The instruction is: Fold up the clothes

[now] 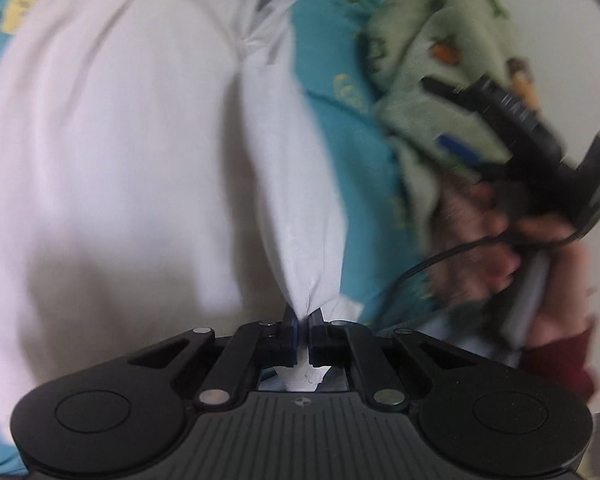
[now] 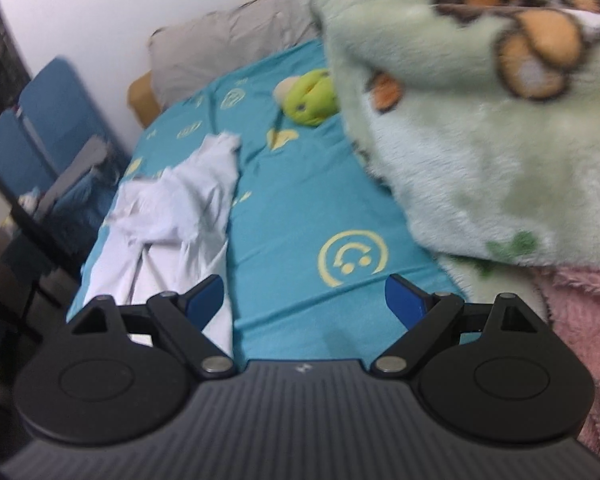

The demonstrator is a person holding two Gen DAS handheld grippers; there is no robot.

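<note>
White garment [image 1: 112, 152] bunched between the left gripper [image 1: 304, 320] fingers.

A teal bedsheet printed with yellow smiley faces [image 2: 300, 208] serves as the landmark, and everything else sits on or around it. A crumpled white cotton shirt [image 2: 172, 216] lies on the sheet's left side, reaching its left edge. A small round green plush toy [image 2: 310, 98] rests on the sheet farther back, beyond the shirt and to its right. A pale green fleece blanket with bear prints [image 2: 480, 140] is heaped over the sheet's right side. A grey pillow [image 2: 228, 48] lies at the sheet's far end, against the wall. A folding blue chair [image 2: 48, 128] stands off the sheet's left edge.
</note>
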